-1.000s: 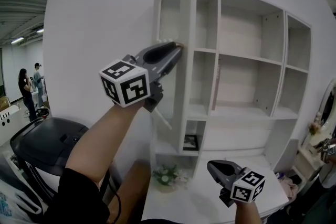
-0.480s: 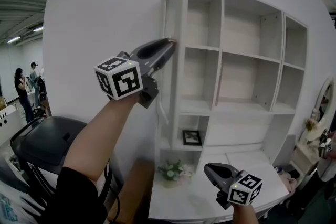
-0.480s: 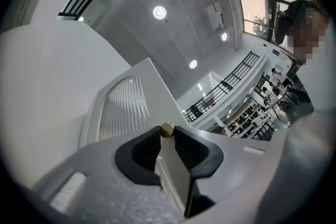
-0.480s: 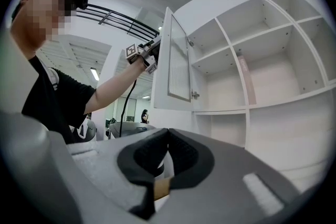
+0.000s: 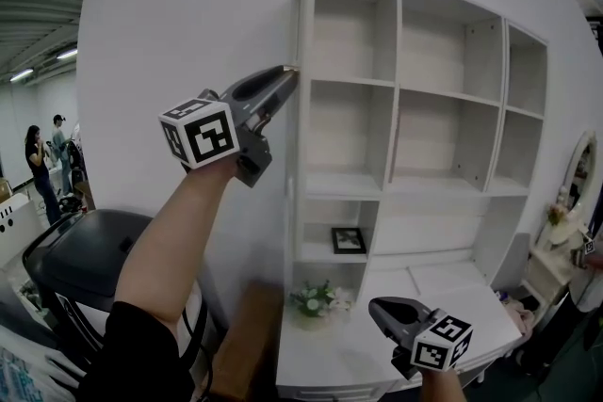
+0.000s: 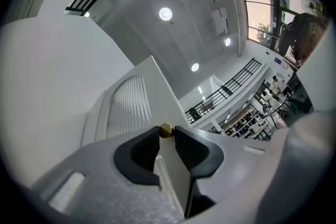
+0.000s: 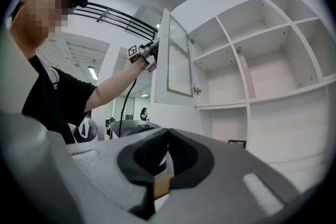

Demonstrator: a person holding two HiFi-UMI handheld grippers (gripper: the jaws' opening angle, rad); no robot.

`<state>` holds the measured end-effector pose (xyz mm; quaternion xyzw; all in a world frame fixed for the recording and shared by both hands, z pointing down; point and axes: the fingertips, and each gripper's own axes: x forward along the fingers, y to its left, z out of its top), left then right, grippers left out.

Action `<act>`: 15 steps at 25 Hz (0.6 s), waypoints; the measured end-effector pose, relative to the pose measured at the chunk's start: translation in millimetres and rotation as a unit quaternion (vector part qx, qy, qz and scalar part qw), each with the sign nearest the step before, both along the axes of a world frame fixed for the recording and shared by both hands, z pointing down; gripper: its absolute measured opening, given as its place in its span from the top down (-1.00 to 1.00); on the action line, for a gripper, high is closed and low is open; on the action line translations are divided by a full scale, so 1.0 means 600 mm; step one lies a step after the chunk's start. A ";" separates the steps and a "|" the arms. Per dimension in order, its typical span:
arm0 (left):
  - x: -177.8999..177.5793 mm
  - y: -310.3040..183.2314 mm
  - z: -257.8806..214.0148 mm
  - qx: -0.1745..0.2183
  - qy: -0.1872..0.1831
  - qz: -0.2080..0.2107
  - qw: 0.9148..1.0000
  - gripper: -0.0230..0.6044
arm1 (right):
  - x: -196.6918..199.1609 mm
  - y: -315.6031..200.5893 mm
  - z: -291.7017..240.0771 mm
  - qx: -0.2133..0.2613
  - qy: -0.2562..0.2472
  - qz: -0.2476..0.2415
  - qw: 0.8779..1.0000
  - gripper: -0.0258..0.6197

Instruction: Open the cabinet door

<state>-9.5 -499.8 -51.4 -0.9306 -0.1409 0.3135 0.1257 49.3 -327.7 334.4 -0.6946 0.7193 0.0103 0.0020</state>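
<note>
The white cabinet door (image 5: 298,5) with its arched slatted panel stands swung out from the shelf unit (image 5: 396,89) and shows edge-on in the head view. My left gripper (image 5: 290,71) is raised at the door's free edge. In the left gripper view the door (image 6: 131,107) runs between the jaws, and the left gripper (image 6: 166,131) is shut on its small brass knob (image 6: 165,129). My right gripper (image 5: 379,308) hangs low over the desk, shut and empty. The right gripper view shows that gripper (image 7: 168,131) with tips together and the open door (image 7: 176,57) beyond.
A white desk top (image 5: 443,292) lies under the shelves, with a flower bunch (image 5: 316,299) on it and a framed picture (image 5: 347,240) in a low shelf. A black chair (image 5: 85,259) stands at the left. People (image 5: 42,165) stand far left. A mirror (image 5: 577,188) is at the right.
The door has swung further out to the left, from angled to edge-on in the head view. My left gripper moved left with it. The right gripper sank slightly.
</note>
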 end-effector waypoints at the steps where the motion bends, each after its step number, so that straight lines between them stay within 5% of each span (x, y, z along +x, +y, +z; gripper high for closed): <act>1: -0.004 -0.002 -0.001 -0.001 0.000 -0.001 1.000 0.63 | -0.006 -0.002 0.001 0.000 -0.002 -0.001 1.000 0.92; 15: -0.049 -0.048 0.003 -0.029 -0.008 -0.023 0.999 0.62 | -0.061 -0.032 0.021 -0.007 -0.006 -0.025 1.000 0.92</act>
